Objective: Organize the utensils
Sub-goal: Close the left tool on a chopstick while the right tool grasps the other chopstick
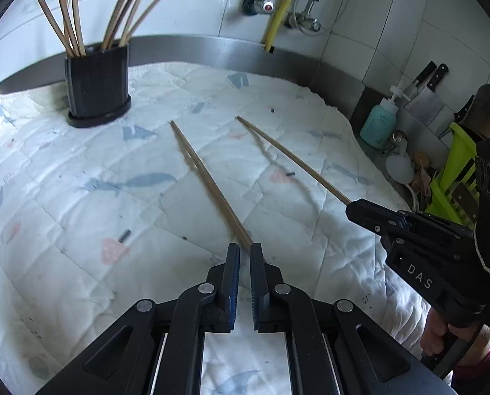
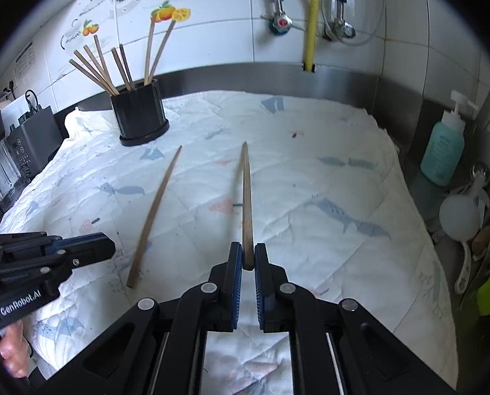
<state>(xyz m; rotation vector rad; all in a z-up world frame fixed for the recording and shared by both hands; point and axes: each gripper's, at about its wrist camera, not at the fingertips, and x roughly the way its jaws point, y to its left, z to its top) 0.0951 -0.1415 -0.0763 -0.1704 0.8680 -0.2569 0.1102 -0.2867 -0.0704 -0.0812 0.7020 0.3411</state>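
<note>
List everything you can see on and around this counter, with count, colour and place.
Chopstick holder: one, black, back left of the cloth.
Chopsticks in holder: about eight, light wood, upright.
Left chopstick: one, wood, on the cloth, near end between the left jaws.
Right chopstick: one, wood, held pointing away.
Quilted cloth: one, white with fish print, covering the counter.
Soap bottle: one, teal, right of the cloth.
Yellow hose: one, on the tiled wall.
Knives: black handles, far right.
Left gripper: black, shut on left chopstick.
Right gripper: black, shut on right chopstick.
</note>
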